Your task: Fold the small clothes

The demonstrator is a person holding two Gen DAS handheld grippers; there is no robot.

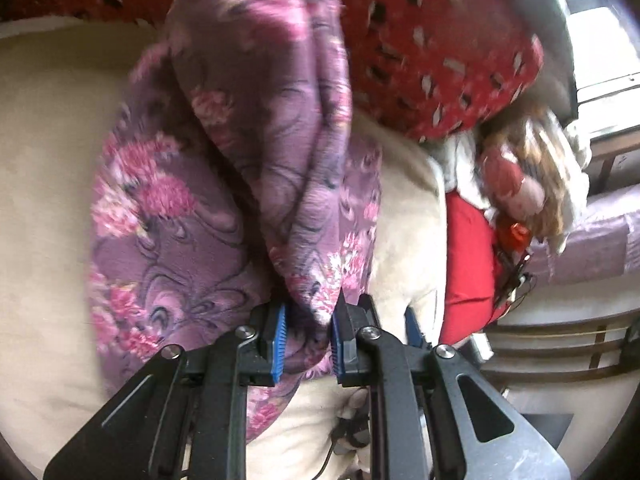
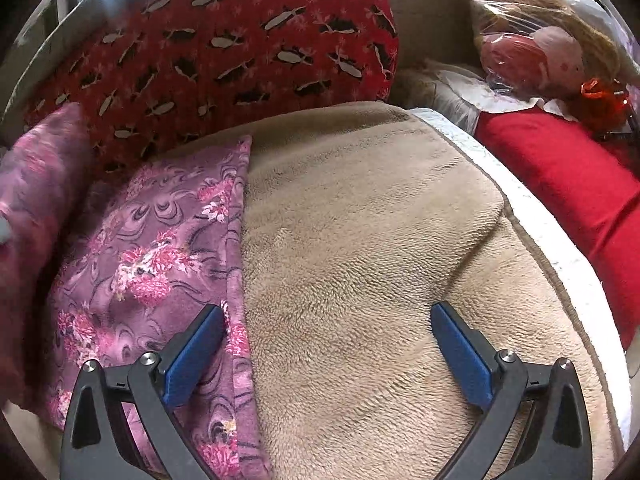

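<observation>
A purple floral cloth (image 1: 256, 128) hangs bunched from my left gripper (image 1: 308, 340), which is shut on a fold of it and lifts that part above the beige blanket (image 1: 48, 160). The rest of the cloth lies flat on the blanket. In the right wrist view the flat cloth (image 2: 152, 256) lies at the left, with a lifted, blurred part at the far left edge. My right gripper (image 2: 328, 348) is open and empty over the beige blanket (image 2: 360, 240), its left finger (image 2: 192, 356) above the cloth's right edge.
A red patterned pillow (image 2: 224, 52) lies behind the cloth. A plain red cushion (image 2: 568, 184) and a plastic-wrapped doll (image 2: 536, 56) sit to the right. The blanket's white-trimmed edge (image 2: 532, 216) runs along the right side. Wooden slats (image 1: 560, 344) show at the right.
</observation>
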